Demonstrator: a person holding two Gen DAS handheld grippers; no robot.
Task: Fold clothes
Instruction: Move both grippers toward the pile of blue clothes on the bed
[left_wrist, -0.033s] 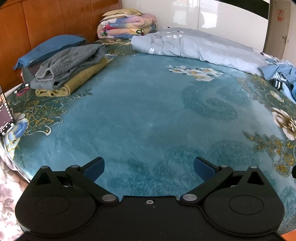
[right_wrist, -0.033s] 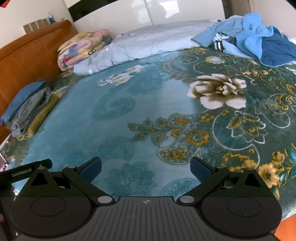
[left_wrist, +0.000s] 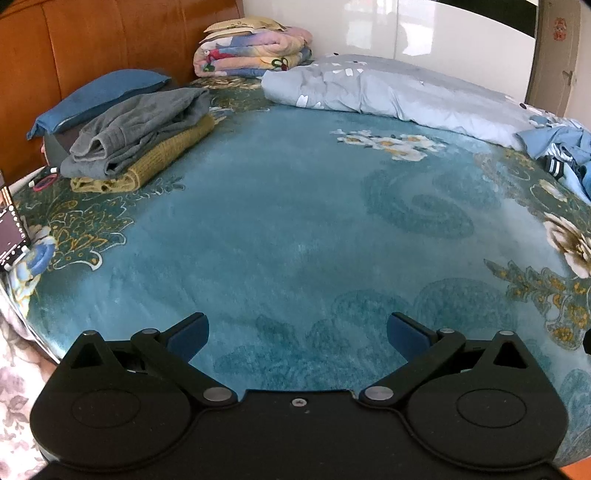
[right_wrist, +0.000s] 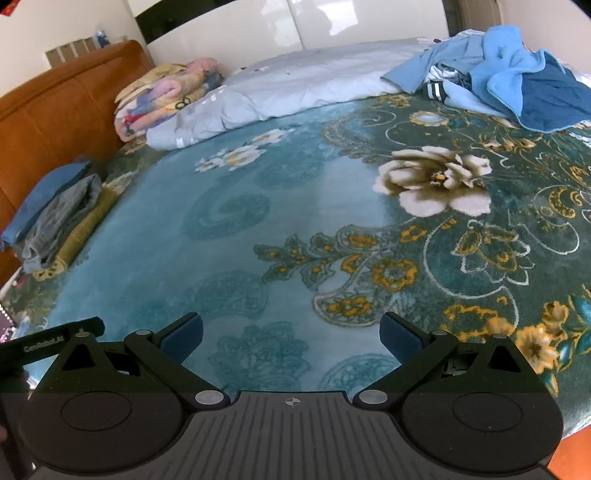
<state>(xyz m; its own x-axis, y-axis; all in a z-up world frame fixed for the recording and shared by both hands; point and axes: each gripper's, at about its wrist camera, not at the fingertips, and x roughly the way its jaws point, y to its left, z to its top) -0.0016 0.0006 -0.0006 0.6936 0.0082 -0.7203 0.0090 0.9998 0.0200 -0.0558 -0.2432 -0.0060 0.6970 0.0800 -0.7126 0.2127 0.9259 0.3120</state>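
A folded stack sits at the bed's far left, a grey garment (left_wrist: 136, 129) on top of a mustard knit (left_wrist: 166, 162); the right wrist view shows this stack (right_wrist: 62, 225) too. A loose heap of blue clothes (right_wrist: 517, 81) lies at the far right, its edge (left_wrist: 565, 147) visible in the left wrist view. My left gripper (left_wrist: 297, 328) hovers open over the teal floral bedspread (left_wrist: 295, 221), nothing between its blue pads. My right gripper (right_wrist: 291, 326) is likewise open over the bedspread. Both are well short of either pile.
A pale grey duvet (left_wrist: 388, 88) runs along the far side, with a folded floral blanket (left_wrist: 251, 51) by the orange headboard (left_wrist: 110, 40). A blue pillow (left_wrist: 99, 96) lies behind the stack. A dark device (left_wrist: 11, 229) stands at the bed's left edge.
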